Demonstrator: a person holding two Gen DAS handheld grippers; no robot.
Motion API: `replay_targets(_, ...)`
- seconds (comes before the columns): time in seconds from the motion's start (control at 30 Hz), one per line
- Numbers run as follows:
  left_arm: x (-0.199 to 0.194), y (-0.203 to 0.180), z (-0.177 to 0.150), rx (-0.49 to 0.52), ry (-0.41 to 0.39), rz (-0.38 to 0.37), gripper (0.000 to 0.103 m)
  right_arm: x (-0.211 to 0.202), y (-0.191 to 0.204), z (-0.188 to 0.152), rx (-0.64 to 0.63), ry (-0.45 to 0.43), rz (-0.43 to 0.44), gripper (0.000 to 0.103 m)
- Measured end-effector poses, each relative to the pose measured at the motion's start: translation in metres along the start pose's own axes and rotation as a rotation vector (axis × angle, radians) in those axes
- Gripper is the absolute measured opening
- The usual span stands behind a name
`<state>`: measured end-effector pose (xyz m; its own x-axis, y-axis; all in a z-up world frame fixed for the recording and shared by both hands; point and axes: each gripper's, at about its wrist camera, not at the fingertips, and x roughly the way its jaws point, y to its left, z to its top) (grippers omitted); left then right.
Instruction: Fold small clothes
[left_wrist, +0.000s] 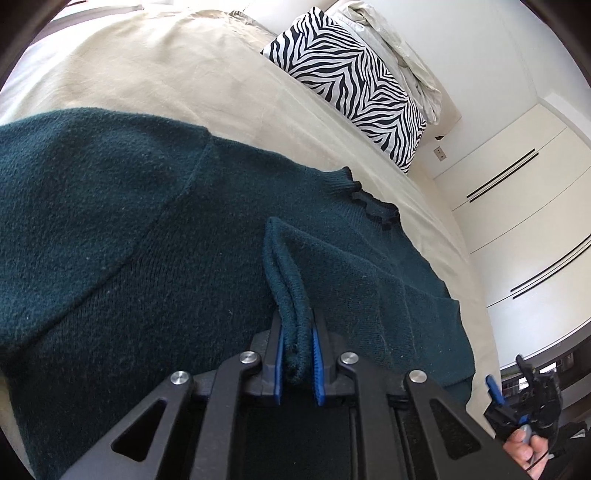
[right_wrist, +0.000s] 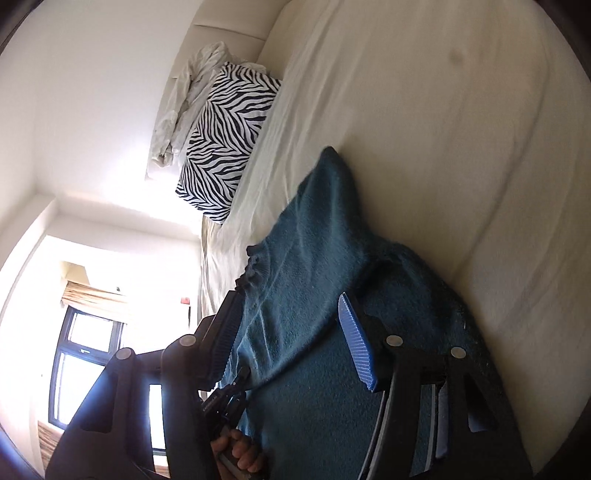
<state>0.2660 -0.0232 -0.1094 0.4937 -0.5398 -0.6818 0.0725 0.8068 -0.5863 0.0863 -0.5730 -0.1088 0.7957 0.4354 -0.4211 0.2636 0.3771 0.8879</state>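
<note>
A dark teal knit sweater (left_wrist: 110, 229) lies spread on the cream bed sheet (left_wrist: 147, 62). Its frilled collar (left_wrist: 373, 205) points toward the pillows. My left gripper (left_wrist: 297, 326) is shut on a folded ribbed edge of the sweater (left_wrist: 284, 266), lifted slightly off the body of the garment. In the right wrist view the same sweater (right_wrist: 314, 266) lies under my right gripper (right_wrist: 288, 310), which is open with its blue-padded fingers (right_wrist: 356, 339) wide apart above the cloth, holding nothing. The right gripper also shows at the lower right of the left wrist view (left_wrist: 517, 391).
A zebra-print pillow (left_wrist: 354, 81) and a crumpled white pillow (left_wrist: 399, 48) lie at the head of the bed. White wardrobe doors (left_wrist: 517, 206) stand beyond the bed edge. A window (right_wrist: 85, 369) shows in the right wrist view.
</note>
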Motion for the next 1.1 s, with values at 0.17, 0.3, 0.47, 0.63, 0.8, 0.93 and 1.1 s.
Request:
replay_targets(0.17,0.003,0.009,-0.001,-0.012,0.000,-0.038,0.015,0.032,0.016,0.039,-0.039,0.054,0.026,0.057)
replay_targets(0.3,0.007,0.019,-0.001,-0.026,0.009,-0.073,0.015,0.080,0.008,0.067,-0.023,0.132,-0.009,0.057)
replay_targets(0.47,0.007,0.015,-0.003,0.003,-0.006,-0.059,0.015,0.113,-0.016,0.099,0.076,0.111,-0.001,0.055)
replay_targets(0.63,0.007,0.019,-0.004,-0.009,-0.009,-0.077,0.015,0.111,-0.019,0.112,0.080,0.114,-0.002,0.055)
replay_targets(0.8,0.003,0.022,-0.002,-0.040,-0.003,-0.109,0.015,0.081,-0.015,0.067,-0.011,0.174,0.013,0.056)
replay_targets(0.93,-0.015,0.021,0.000,-0.087,-0.001,-0.118,0.040,0.037,-0.025,0.034,-0.012,0.150,0.028,0.057)
replay_targets(1.1,-0.086,0.023,-0.013,-0.089,-0.123,-0.071,0.089,-0.019,-0.029,0.003,0.009,0.090,0.056,0.061)
